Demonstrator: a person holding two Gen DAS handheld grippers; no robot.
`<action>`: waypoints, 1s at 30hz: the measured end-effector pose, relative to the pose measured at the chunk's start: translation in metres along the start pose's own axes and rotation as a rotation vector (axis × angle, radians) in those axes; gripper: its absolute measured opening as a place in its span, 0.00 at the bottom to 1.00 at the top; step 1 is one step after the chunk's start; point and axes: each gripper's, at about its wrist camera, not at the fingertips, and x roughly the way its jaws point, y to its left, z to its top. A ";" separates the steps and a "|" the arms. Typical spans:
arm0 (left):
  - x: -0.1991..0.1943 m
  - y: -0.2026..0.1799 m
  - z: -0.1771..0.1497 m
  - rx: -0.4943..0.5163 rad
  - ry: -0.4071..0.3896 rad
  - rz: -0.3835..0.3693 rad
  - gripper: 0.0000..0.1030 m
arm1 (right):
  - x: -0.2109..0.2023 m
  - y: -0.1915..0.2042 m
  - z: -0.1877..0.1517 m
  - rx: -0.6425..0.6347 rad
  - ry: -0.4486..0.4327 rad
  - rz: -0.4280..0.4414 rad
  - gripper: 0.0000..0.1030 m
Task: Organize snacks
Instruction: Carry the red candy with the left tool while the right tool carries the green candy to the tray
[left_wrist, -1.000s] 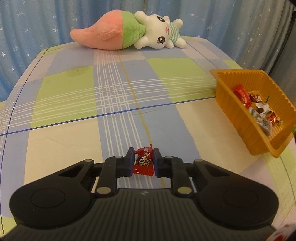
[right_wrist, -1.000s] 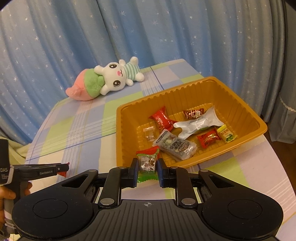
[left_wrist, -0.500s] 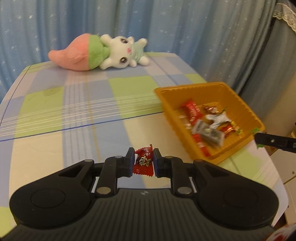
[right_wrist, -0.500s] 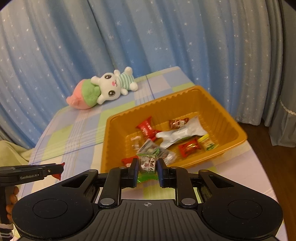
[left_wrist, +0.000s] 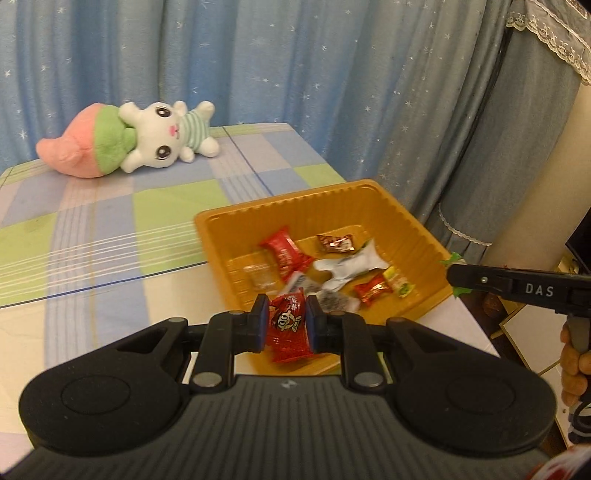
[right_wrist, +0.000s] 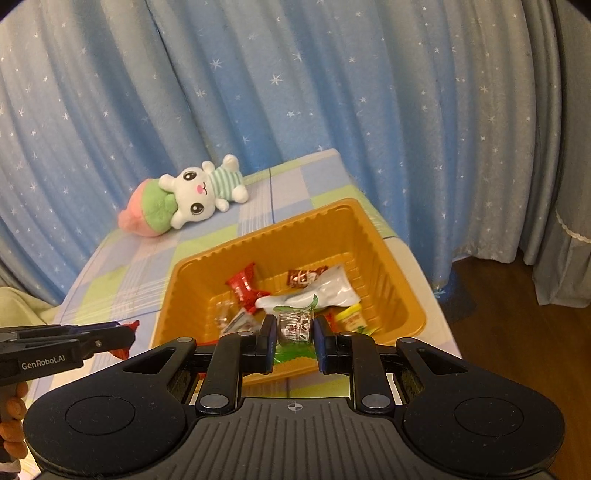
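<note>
Plush rabbit (left_wrist: 162, 138) lying on checked tablecloth (left_wrist: 110, 221), starry blue curtain (right_wrist: 295, 92)

the black right gripper (right_wrist: 294, 332) pinches a small clear-and-green wrapped candy (right_wrist: 294, 328) over the near rim of the ribbed orange plastic tray (right_wrist: 384, 258), which holds several wrapped snacks. at left, the black left gripper (right_wrist: 127, 334) grips something red, probably a sweet.
</note>
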 end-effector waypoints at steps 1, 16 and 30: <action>0.003 -0.004 0.001 -0.002 0.003 0.001 0.18 | 0.001 -0.003 0.001 -0.003 0.001 0.003 0.21; 0.047 -0.037 0.009 -0.010 0.058 0.056 0.18 | 0.014 -0.032 0.019 -0.021 0.017 0.058 0.21; 0.071 -0.038 0.005 -0.042 0.109 0.099 0.19 | 0.030 -0.031 0.029 -0.058 0.034 0.101 0.21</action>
